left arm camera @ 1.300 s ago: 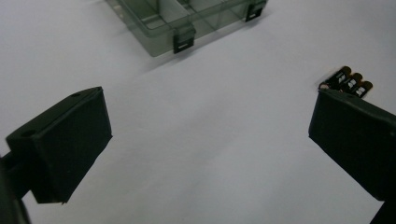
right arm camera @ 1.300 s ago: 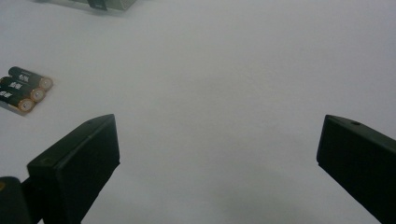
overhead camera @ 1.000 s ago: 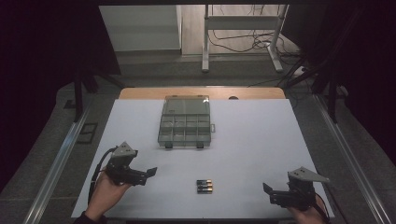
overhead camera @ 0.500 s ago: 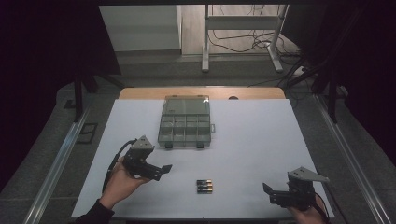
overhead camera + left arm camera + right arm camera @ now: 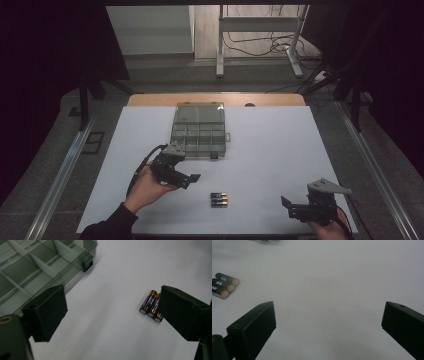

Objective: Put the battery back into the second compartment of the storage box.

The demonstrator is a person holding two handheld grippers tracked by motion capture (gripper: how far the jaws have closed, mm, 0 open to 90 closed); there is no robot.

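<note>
1. L gripper (image 5: 192,178) now much closer to table centre than 1 s ago: up from near-left edge, across twd batteries (image 5: 218,199). Jaws wide apart, nothing between them.
2. R gripper (image 5: 286,206) unchanged vs earlier frames; parked at near-right corner, jaws spread wide, empty.
3. Meaning, as judgement: approach phase for a battery pick w/ L hand; no contact yet, grasp not started. Probable destination the compartment box (image 5: 199,131), though can't confirm.
4. Batteries: lying on white table (image 5: 280,145) near front edge, between the two grippers, just right of and nearer than L gripper tips. In left gripper view, seen past the right-hand jaw, partly hidden behind it (image 5: 149,305); in right gripper view, far upper left (image 5: 223,285).
5. Count: looks like three in right gripper view, side by side and touching; two clear in left gripper view, third at most a sliver.
6. Materials/shapes: batteries small cylinders, glossy black w/ copper-gold band, metal end caps. Likely to roll if nudged sideways.
7. Box: translucent greyish plastic, rectangular, thin dividers forming many cells, cells appear empty, small dark latch on near edge (image 5: 87,265). Lid state hard to tell.
8. Table: matte, smooth, white, wood strip at far edge. Jaws: flat, black, matte blocks.
</note>
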